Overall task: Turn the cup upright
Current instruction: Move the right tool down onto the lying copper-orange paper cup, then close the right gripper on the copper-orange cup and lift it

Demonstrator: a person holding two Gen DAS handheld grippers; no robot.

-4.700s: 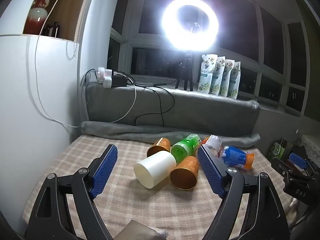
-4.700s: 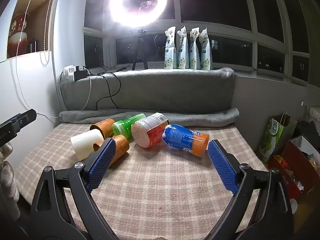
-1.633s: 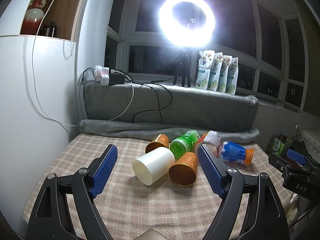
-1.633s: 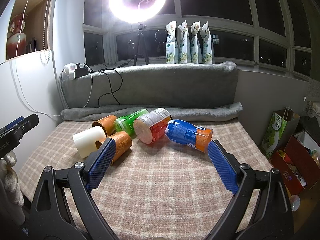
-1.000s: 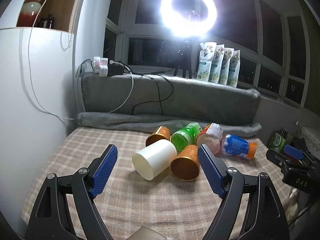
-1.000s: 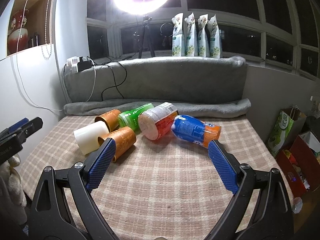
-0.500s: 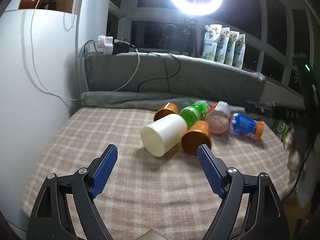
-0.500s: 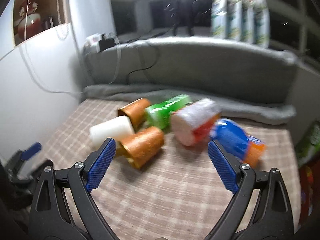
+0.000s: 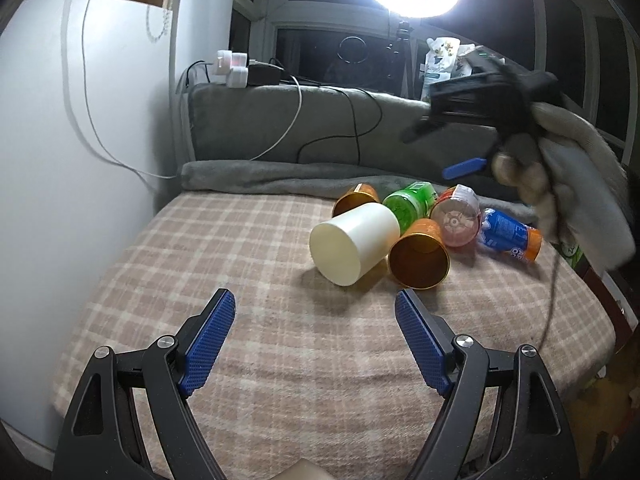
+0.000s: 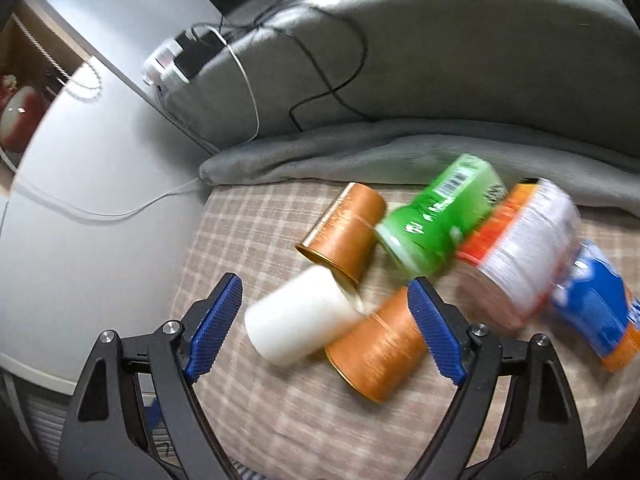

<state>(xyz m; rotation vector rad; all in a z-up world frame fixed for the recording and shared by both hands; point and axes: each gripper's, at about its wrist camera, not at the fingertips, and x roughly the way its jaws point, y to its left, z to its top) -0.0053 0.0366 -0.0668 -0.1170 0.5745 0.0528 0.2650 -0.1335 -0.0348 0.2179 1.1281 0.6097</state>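
Several cups lie on their sides in a cluster on the checked cloth. A white cup (image 9: 354, 243) (image 10: 300, 322) lies nearest, next to an orange cup (image 9: 419, 254) (image 10: 378, 346) with its open mouth toward the left wrist view. A second orange cup (image 9: 356, 199) (image 10: 344, 230) lies behind. My left gripper (image 9: 316, 340) is open and empty, low over the cloth in front of the cluster. My right gripper (image 10: 326, 322) is open above the white cup and the near orange cup, looking down at them. In the left wrist view it hangs over the cluster (image 9: 464, 168), held by a gloved hand.
A green bottle (image 10: 440, 216), a red-and-white cup (image 10: 520, 248) and a blue-and-orange can (image 10: 596, 312) lie to the right of the cups. A grey cushion (image 9: 360, 128) with cables backs the checked table (image 9: 240, 264). A white cabinet (image 9: 80, 160) stands at the left.
My right gripper has swung in over the cluster and tilted down, framing the white and near orange cups. My left gripper has drawn back and risen a little. The cups have not moved.
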